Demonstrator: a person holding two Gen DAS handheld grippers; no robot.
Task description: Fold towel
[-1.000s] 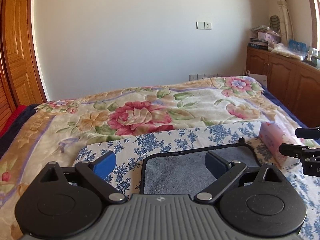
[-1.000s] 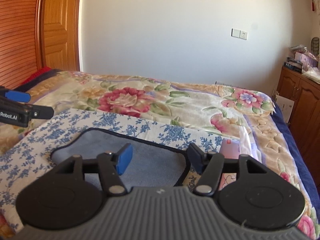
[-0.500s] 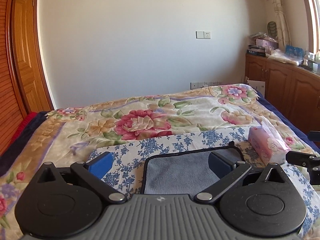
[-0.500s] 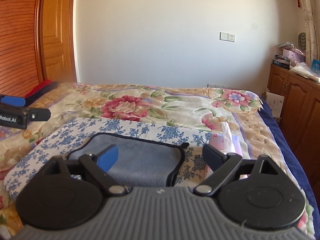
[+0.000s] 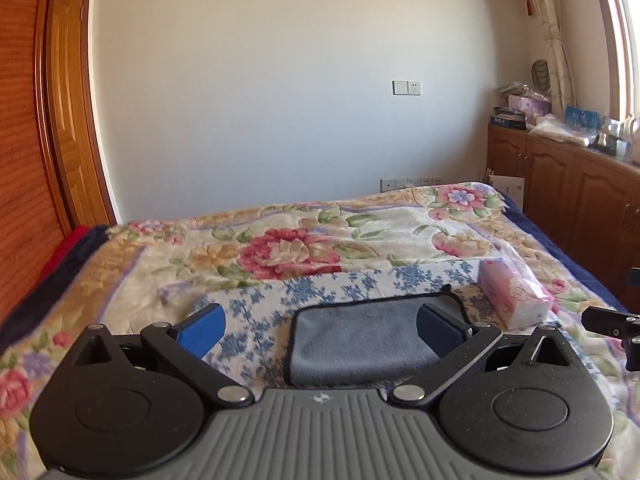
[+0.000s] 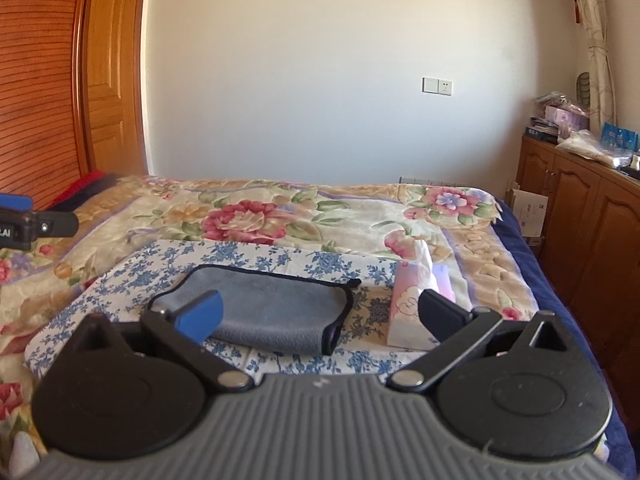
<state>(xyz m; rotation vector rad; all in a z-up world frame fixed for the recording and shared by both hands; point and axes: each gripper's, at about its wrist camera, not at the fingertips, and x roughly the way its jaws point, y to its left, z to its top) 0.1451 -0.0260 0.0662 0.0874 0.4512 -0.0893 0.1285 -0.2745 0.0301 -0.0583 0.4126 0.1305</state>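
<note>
I see both hand-held grippers, left (image 5: pixel 320 330) and right (image 6: pixel 318 314), spread apart above the folded, black-edged plush grey towel (image 6: pixel 272 308); a tissue pack (image 6: pixel 412 304) sits just beside its edge.

White letters "AI" on the black body of the left gripper (image 6: pixel 24 224) at the right wrist view's left edge, the start of the word cut off, print on the pink tissue pack (image 6: pixel 412 312) too small to read
</note>
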